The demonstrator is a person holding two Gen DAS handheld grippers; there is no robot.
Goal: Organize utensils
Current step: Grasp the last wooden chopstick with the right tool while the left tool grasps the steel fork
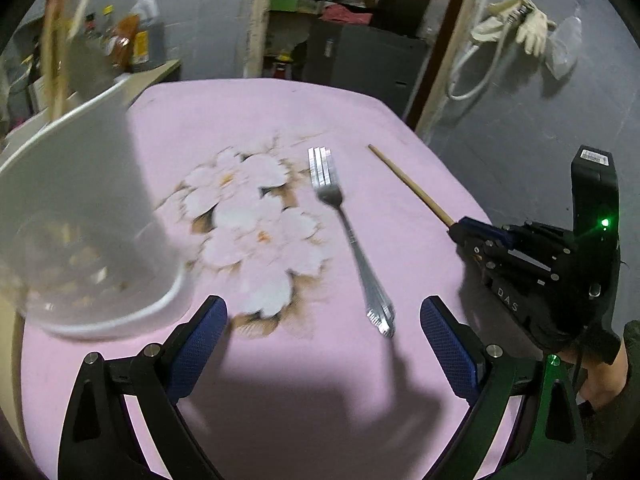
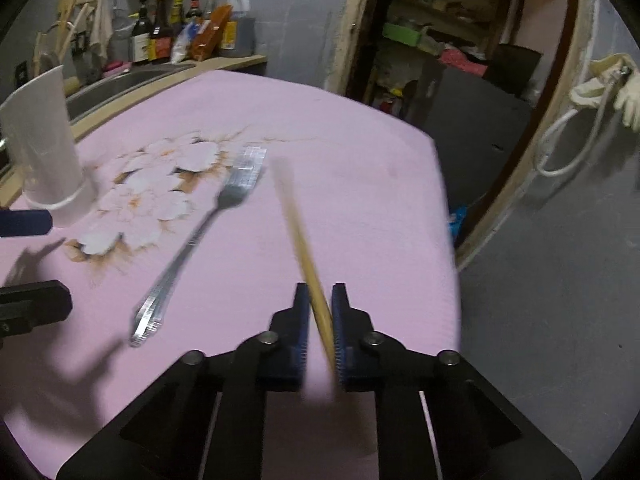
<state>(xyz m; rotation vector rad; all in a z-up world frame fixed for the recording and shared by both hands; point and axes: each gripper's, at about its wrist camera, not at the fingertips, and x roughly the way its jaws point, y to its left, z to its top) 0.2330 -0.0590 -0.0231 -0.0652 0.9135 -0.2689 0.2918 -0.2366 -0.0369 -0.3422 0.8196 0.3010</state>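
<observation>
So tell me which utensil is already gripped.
The wooden chopstick, clamped in the right tool; the metal fork lies untouched on the cloth.

We note both tools: left tool (image 1: 322, 316) and right tool (image 2: 320, 300), black angular frames, blue textured pads (image 1: 200, 344), silver screws, green lights, dark sleeve.

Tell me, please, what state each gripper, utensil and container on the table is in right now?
Right gripper: shut on the wooden stick.
Left gripper: open, empty.
Wooden stick: gripped at one end.
Fork: lying flat on the cloth, untouched.
White cup: upright.
</observation>
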